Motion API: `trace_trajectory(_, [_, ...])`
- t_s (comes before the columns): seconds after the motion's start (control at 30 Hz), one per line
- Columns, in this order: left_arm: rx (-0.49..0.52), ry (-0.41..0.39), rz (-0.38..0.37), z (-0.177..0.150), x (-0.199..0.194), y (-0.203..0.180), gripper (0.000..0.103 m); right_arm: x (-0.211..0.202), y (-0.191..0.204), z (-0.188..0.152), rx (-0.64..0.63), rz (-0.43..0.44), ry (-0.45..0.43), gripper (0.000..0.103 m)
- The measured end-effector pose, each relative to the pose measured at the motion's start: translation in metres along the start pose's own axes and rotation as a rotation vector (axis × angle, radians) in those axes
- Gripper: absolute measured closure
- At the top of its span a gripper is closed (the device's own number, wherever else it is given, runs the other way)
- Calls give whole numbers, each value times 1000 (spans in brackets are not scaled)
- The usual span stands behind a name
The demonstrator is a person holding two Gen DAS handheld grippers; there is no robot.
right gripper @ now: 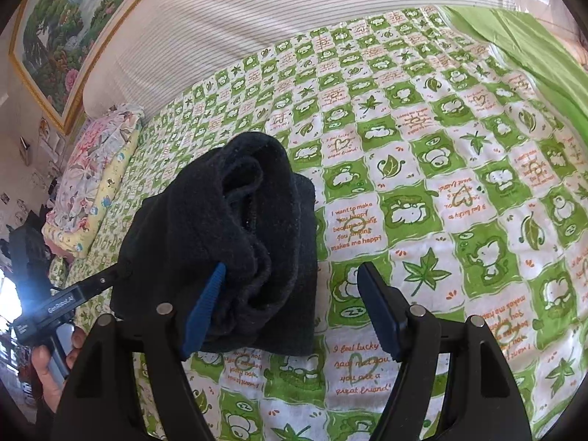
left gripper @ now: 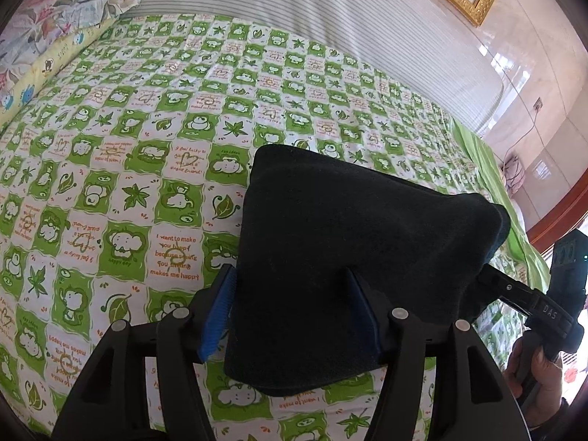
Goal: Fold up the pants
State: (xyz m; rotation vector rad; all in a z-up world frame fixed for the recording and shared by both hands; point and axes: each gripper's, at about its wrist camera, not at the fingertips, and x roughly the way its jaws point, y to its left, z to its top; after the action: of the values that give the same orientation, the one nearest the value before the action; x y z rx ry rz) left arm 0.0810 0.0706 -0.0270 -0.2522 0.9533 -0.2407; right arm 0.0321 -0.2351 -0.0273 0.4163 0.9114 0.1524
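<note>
The black pants [left gripper: 352,257] lie folded into a compact bundle on the green-and-white patterned bedsheet [left gripper: 147,147]. My left gripper [left gripper: 290,286] is open, its blue-padded jaws wide apart, and the near edge of the bundle lies between them. In the right wrist view the bundle [right gripper: 235,242] shows several stacked layers. My right gripper [right gripper: 292,286] is open at the bundle's right end; its left finger [right gripper: 205,305] touches the fabric, its right finger [right gripper: 378,312] stands over bare sheet. Each gripper also shows at the other view's edge, against the bundle.
A floral pillow [left gripper: 66,18] on a yellow one lies at the head of the bed, also in the right wrist view [right gripper: 99,172]. A striped white padded headboard [left gripper: 330,18] runs behind the bed. A gold-framed painting [right gripper: 62,25] hangs above it. The sheet's plain green border [right gripper: 533,47] marks the bed's edge.
</note>
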Motion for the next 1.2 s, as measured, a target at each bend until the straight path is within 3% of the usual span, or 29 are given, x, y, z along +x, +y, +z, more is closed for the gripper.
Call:
trace_trajectory(0.2, [-25,27,-21,2,14,6,39,3,-6,-4,59,139,28,30])
trace_trajectory(0.4, [-54,55,-53,4,27,9,40,11,-7,-9,87,178,46,30])
trace_trajectory(0.47, [-75,65,-75,4,30,11,44,13,-8,-8,94,191,48,31])
trace_trajectory(0.5, [-87,67,-88,4,31,13,46,15,-8,-8,100,207,50,37])
trace_trajectory(0.63, [-103,56,-130,4,25,14,63,14,-8,-8,101,227,41,45])
trace_trajectory(0.83, [-35,11,-90,1,7,-1,76,6,0,-9,63,216,19,54])
trace_trajectory(1.07, [-42,-25,-87,-2,-18,2,77,-8,17,-3,19,240,-6,57])
trace_trajectory(1.2, [-35,-44,-28,-3,-35,4,77,-8,30,-2,1,263,-1,57])
